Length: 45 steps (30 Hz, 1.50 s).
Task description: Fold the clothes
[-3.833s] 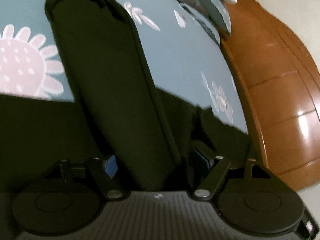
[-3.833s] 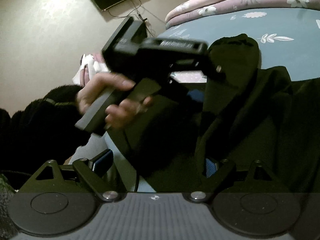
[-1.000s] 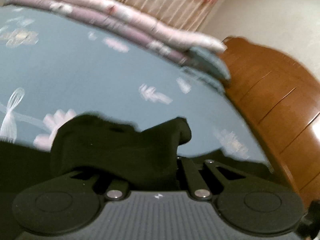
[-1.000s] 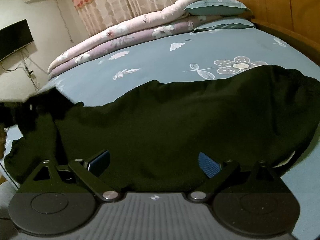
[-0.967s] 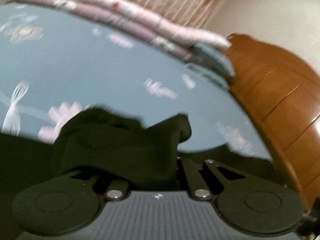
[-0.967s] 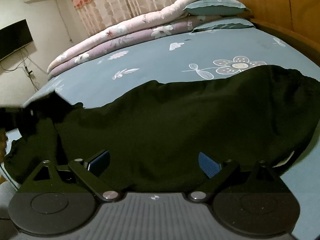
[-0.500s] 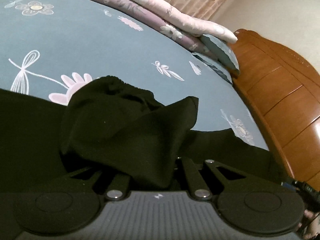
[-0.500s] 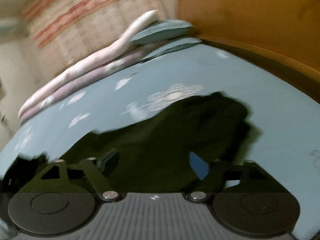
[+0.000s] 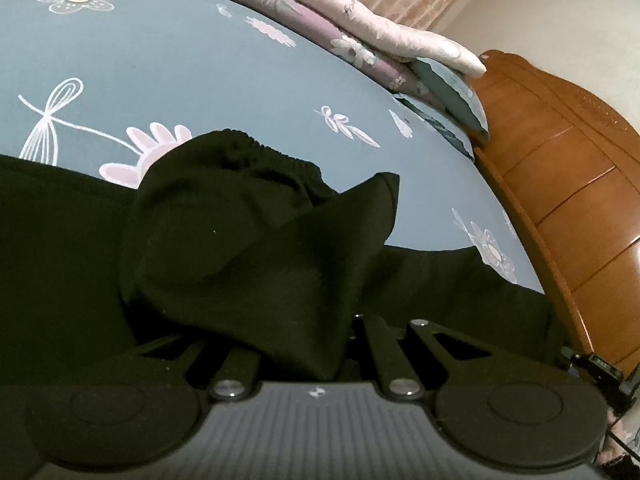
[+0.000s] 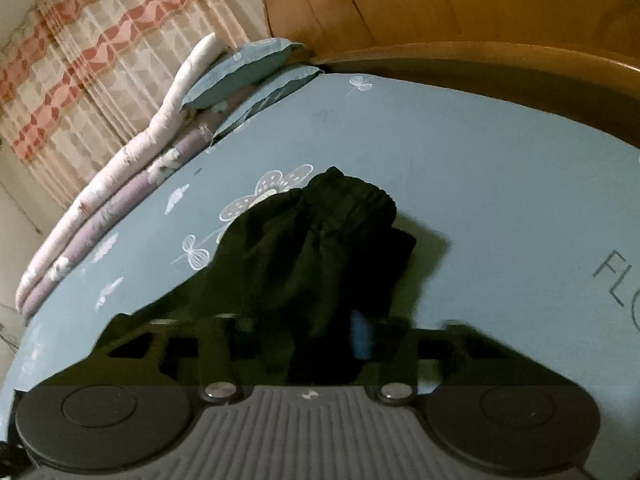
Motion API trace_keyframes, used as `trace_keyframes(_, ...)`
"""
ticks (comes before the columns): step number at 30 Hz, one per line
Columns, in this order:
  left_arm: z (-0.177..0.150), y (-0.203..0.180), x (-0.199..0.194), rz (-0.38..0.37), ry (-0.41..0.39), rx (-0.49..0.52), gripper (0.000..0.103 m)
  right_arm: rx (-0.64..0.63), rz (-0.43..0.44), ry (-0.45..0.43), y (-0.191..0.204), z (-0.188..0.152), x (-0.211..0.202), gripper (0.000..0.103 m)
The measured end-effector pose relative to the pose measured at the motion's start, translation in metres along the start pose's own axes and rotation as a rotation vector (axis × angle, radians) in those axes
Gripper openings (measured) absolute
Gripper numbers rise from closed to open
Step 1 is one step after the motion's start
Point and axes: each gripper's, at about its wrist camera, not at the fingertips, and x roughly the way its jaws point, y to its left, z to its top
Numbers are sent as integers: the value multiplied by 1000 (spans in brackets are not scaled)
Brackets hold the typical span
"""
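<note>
Bedsheet point(image 9: 200, 80), blue with white flowers, is filling most of both views, running far toward the folded quilts point(image 9: 360, 20) and pillows point(image 10: 248, 68) stacked at its far edge. The wooden headboard point(image 9: 568, 184) is curving down the right of my left view, cut off by the frame; in my right view it is sitting far behind the mattress. A striped curtain point(image 10: 88, 52) is hanging at the far left there.

The black garment point(image 9: 248, 248) is lying across the near part of the bed. In my left view it is spreading dark to both sides, and I am unable to make out where its layers begin and end. A bunched end with an elastic hem is rising just beyond my left gripper point(image 9: 312, 340), whose jaws are pressed together on the cloth; the fabric is draping over the fingertips, hiding the pads.

In my right view the garment point(image 10: 320, 248) is gathering into a peak with a ruffled hem at its far tip. My right gripper point(image 10: 316, 340) is blurred; its jaws have just been closing, and they are sitting narrow with the cloth between them. One blue pad point(image 10: 360, 338) is showing; the other is buried in black fabric.

At the far right of the left view, a dark piece of the other tool is peeking in, too cropped for me to read.
</note>
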Motion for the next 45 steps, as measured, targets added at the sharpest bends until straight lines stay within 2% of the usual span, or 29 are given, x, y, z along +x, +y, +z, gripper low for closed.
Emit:
trace_keyframes(6, 1, -16, -20, -29, -36, 45, 2, -64, -16, -29, 0, 23, -3, 8)
trace_keyframes(9, -4, -15, -21, -9, -21, 60, 2, -81, -42, 5, -4, 21, 2, 8)
trace_keyframes(12, -8, -6, -10, 18, 33, 18, 6, -87, -72, 30, -7, 14, 4, 19)
trace_keyframes(15, -7, 3, -7, 40, 31, -12, 9, -92, -92, 1, -3, 9, -11, 42)
trace_keyframes(19, 1, 6, -13, 51, 9, 3, 18, -153, -111, -51, 11, 8, -37, 57)
trace_keyframes(21, 5, 8, -17, 48, 20, 3, 23, -182, -104, -68, 19, 7, -46, 58)
trace_keyframes(22, 6, 10, -20, 37, 26, -5, 28, -194, -92, -70, 23, 7, -49, 60)
trace_keyframes(23, 7, 13, -19, 25, 39, -17, 39, -198, -78, -72, 27, 7, -51, 61)
trace_keyframes(25, 8, 18, -15, 8, 67, -42, 49, -197, -52, -73, 33, 6, -51, 63)
trace_keyframes(26, 8, 20, -12, 4, 78, -56, 49, -197, -42, -70, 36, 6, -50, 63)
trace_keyframes(27, 8, 23, -7, 0, 80, -69, 49, -196, -35, -68, 39, 5, -49, 63)
trace_keyframes(28, 8, 26, -3, -4, 79, -83, 44, -194, -25, -65, 41, 3, -48, 63)
trace_keyframes(29, 8, 30, 2, 0, 72, -102, 22, -192, -12, -60, 44, 2, -48, 63)
trace_keyframes(30, 9, 31, 5, -1, 63, -107, 5, -191, 2, -56, 46, 1, -48, 63)
trace_keyframes(33, 16, 23, 4, 28, 15, -54, 5, -210, 4, -48, 51, -2, -49, 63)
trace_keyframes(39, 36, 8, -18, 3, -71, 25, 5, -205, -5, -44, 50, -1, -52, 63)
trace_keyframes(41, 40, 8, -23, 5, -79, 47, 5, -200, -4, -42, 49, -2, -51, 63)
trace_keyframes(44, 37, 15, -21, -7, -53, 32, 5, -194, 0, -31, 50, -5, -49, 63)
trace_keyframes(45, 35, 15, -18, 10, -38, 43, 5, -195, 4, -32, 51, -5, -49, 63)
